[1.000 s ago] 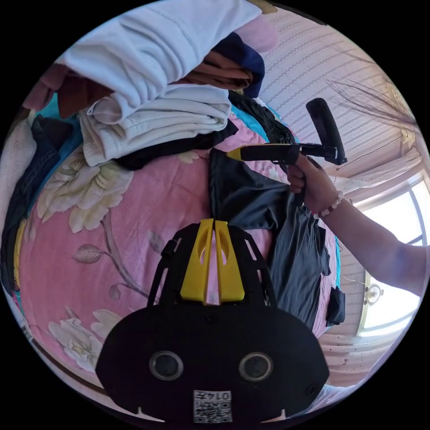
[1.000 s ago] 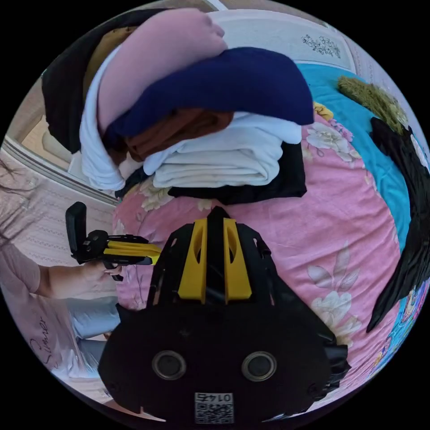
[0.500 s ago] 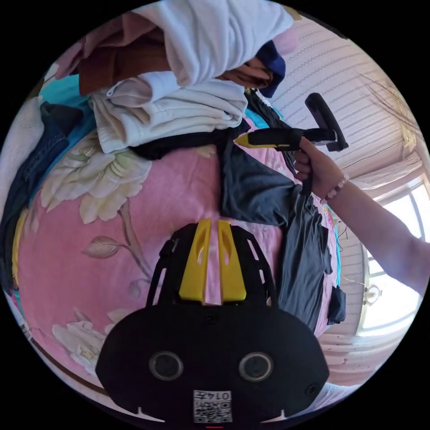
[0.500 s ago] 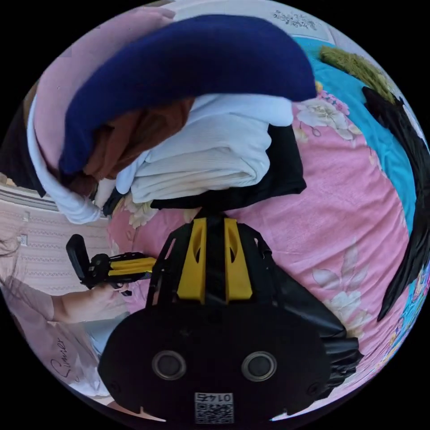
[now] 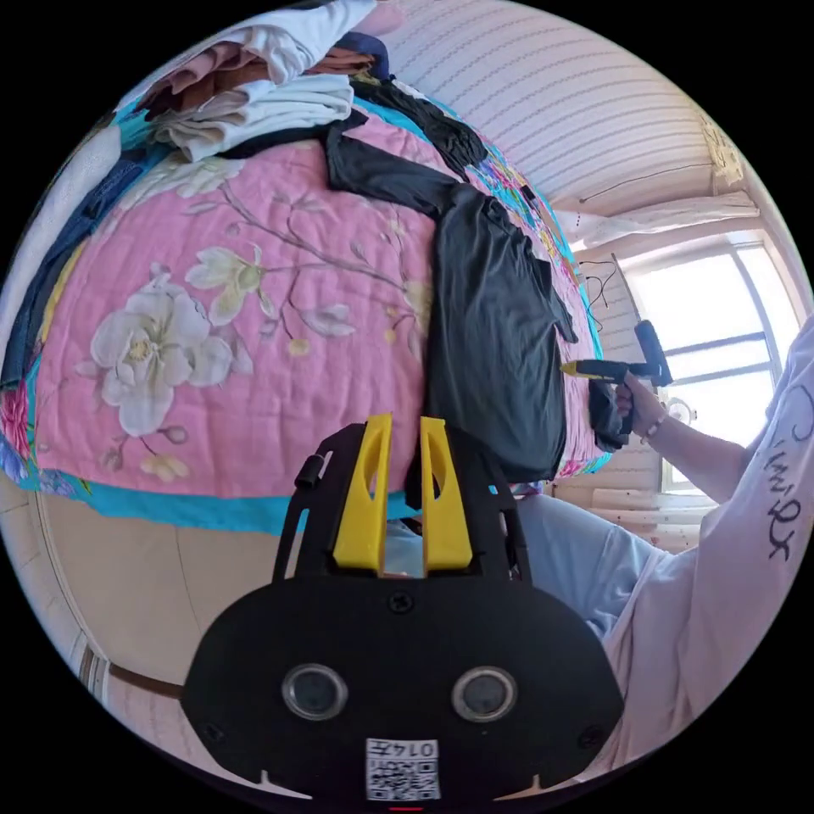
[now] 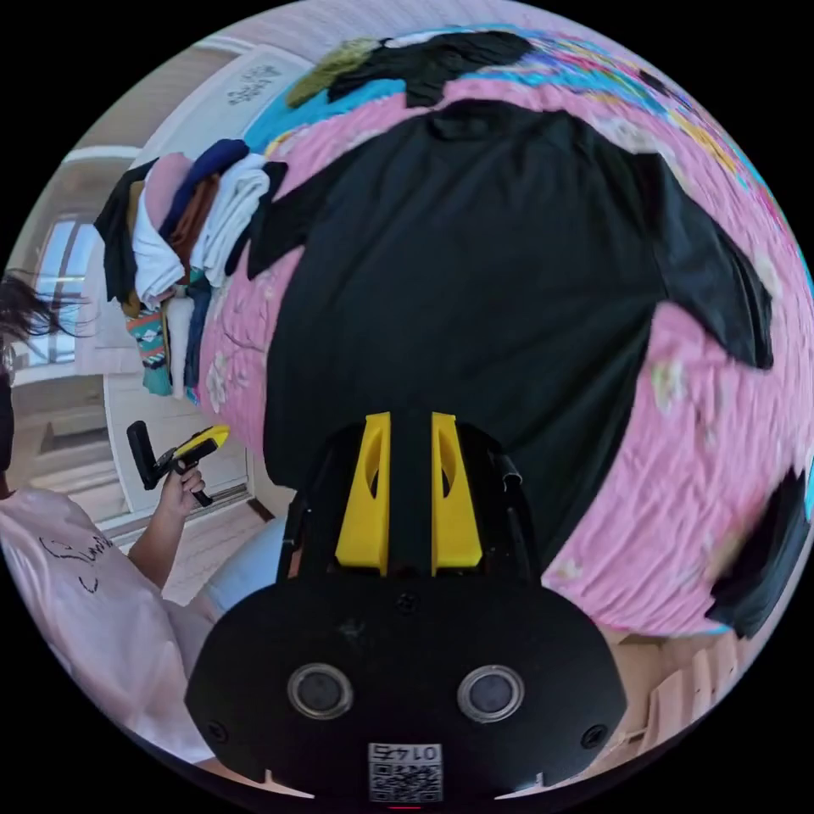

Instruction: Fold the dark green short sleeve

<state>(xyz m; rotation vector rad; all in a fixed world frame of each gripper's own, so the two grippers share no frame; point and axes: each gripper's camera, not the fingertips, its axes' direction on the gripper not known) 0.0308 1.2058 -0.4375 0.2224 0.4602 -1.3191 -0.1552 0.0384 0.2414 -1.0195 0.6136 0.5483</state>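
Bed with pink floral quilt [image 5: 254,339] serves as the work surface; judged chosen because it is broad and flat enough to take the whole garment.

Dark green short sleeve shirt [image 6: 475,280] lies spread flat on the quilt, collar toward the far side, hem at the near edge by the person, both sleeves out to the sides. In the left gripper view the same shirt [image 5: 496,339] runs as a long dark band from the pile down to the bed edge. Laid open like this, the seams and sleeves are all reachable, so I judge the spreading step done and no fold yet made.

Stack of folded clothes [image 6: 182,246] sits at one corner of the bed, touching or nearly touching the shirt's near sleeve; cannot tell which. Probably the finished pile, kept clear of the working area. Other dark garments [image 6: 441,55] lie beyond the collar.

Left gripper [image 5: 402,492]: yellow jaws stand slightly apart with daylight between them, nothing held, positioned off the bed edge beside the hem. It appears from the side in the right gripper view [image 6: 203,439], held in the person's hand [image 6: 182,492].

Right gripper [image 6: 410,492]: jaws parallel with a dark gap between; hem cloth lies right behind them, so I cannot tell whether they pinch it. Seen small in the left gripper view [image 5: 585,369], tips level with the shirt's side edge.
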